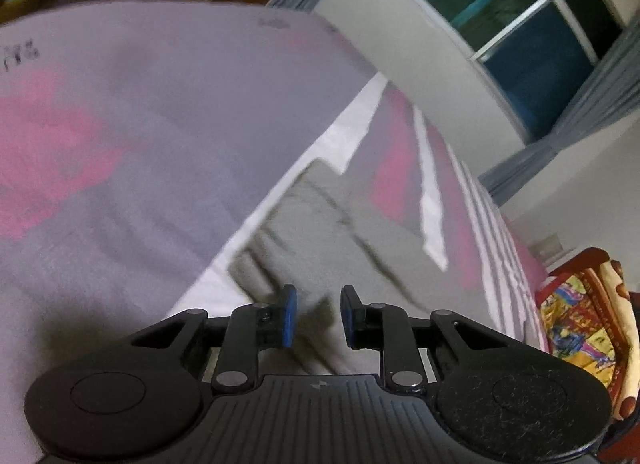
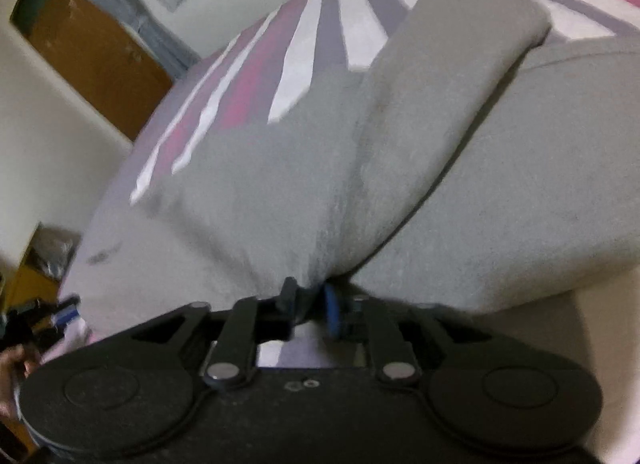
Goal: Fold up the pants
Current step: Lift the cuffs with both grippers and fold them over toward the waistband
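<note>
right gripper (image 2: 310,298) – pinching soft grey pants (image 2: 400,152) | left gripper (image 1: 318,314) – parted

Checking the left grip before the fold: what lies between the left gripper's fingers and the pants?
Nothing, in the left wrist view. The left gripper is open, the grey pants just beyond its tips. The right gripper is shut on the pants.

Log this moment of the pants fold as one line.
step: fold pants | right tool: shut on grey pants, fabric bunched | left tool: open, above pants, holding nothing | surface: striped bedsheet
</note>
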A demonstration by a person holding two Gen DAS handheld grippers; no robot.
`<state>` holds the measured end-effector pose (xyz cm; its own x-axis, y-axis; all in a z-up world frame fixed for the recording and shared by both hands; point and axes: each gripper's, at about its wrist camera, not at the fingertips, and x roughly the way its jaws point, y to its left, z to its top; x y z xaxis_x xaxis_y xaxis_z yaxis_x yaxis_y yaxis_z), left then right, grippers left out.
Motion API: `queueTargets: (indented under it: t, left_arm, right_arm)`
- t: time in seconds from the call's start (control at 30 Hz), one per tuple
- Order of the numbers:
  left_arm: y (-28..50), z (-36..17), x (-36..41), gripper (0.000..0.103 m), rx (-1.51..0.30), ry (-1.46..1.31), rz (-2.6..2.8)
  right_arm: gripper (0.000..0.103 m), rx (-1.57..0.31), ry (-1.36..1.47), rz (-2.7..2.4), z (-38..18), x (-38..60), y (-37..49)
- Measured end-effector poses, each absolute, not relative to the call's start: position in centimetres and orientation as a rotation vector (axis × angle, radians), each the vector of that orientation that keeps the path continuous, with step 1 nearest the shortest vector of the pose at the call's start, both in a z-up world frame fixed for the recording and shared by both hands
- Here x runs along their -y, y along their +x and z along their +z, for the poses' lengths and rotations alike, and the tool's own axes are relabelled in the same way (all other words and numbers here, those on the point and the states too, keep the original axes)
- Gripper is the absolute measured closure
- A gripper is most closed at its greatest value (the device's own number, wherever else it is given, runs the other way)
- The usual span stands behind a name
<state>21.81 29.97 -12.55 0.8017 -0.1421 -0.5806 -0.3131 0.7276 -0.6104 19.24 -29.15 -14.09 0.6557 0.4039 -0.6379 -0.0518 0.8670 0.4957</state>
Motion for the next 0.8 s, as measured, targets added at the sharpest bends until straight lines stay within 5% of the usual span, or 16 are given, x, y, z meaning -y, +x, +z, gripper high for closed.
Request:
queueTargets:
  t: [0.03,0.1,0.13,0.3,0.33,0.4,0.43,0.67,0.8]
  left_arm:
    - [21.6,-12.1,-29.4,0.075,-0.647,-0.752,0.104]
    - [21.7,-11.9,-28.2,0.037,-0.661,-0.729,0.129]
    - [22.0,-12.1,-27.6,0.03,-0.684,-0.71,0.135]
    - [24.7,-15.1,-24.9,0.028,-0.84,-0.618,0.201]
    - [24.7,-15.3,-24.6,0.027,-0.834,-0.585,0.201]
    - [24.8,-15.1,-24.2,0.027,-0.838,-0.556,0.204]
    - [24.8,-14.9,-24.3,0.027,-0.84,-0.552,0.199]
    - [23.1,-14.9,-25.7,0.027,-0.824,-0.576,0.142]
    - [23.0,-15.2,-25.3,0.027,-0.826,-0.566,0.144]
  right_arm:
    - [0.046,-0.767,0.456,0.256,-13.2,29.7,18.9]
    - [0.046,-0.733,0.435,0.24,-11.9,29.8,19.6]
    - [0.046,-0.735,0.421,0.225,-11.7,29.7,20.4]
    - [0.048,-0.865,0.218,0.122,-13.0,25.8,26.1]
    - [0.055,-0.889,0.195,0.108,-13.2,25.6,26.9]
    - [0.093,-0.907,0.164,0.099,-13.3,25.7,27.5]
    - [0.099,-0.907,0.187,0.113,-13.1,26.2,27.2]
    - [0.097,-0.857,0.252,0.117,-11.9,30.5,18.4]
    - [0.079,-0.901,0.245,0.094,-13.7,31.8,17.7]
